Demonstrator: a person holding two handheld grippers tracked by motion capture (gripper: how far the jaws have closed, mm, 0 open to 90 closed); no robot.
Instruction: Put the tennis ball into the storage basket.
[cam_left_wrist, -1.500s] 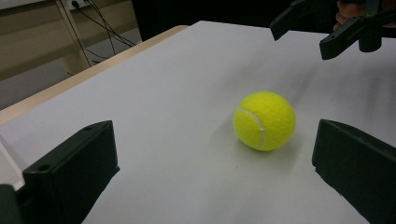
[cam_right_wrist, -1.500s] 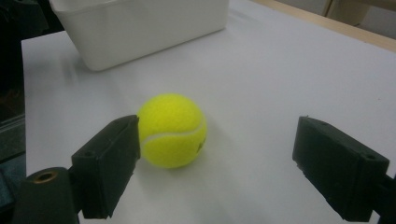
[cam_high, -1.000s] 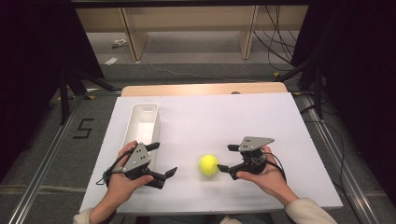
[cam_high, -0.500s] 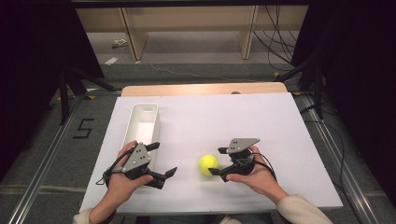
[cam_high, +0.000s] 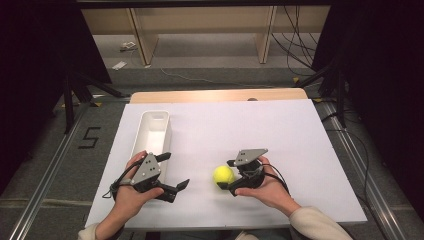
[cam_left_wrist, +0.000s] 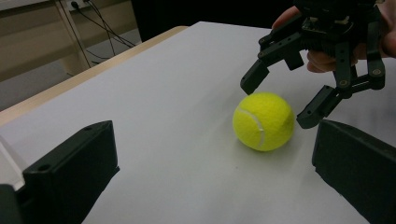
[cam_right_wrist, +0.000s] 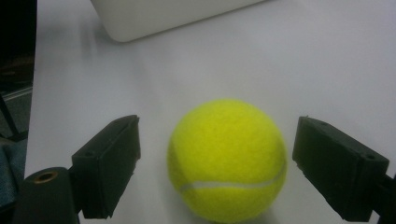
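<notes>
Resting near the front edge of the white table (cam_high: 300, 130), the fuzzy yellow tennis ball (cam_high: 223, 174) sits between the spread jaws of the right claw (cam_high: 226, 173), neither jaw touching it. Left of it, the left claw (cam_high: 172, 171) is spread and holds nothing. Farther left lies a long white plastic tray (cam_high: 150, 131).

Right gripper (cam_high: 226, 174) sat low at the table's near edge, held in the right hand (cam_high: 264, 186), jaws spread wide and pointing toward the person's left. Left gripper (cam_high: 172, 172) was gripped by the left hand (cam_high: 131, 189) (forearm coming in from the bottom edge), jaws also parted wide, aimed toward the right gripper (cam_left_wrist: 289, 100). The two grippers were well apart.
</notes>
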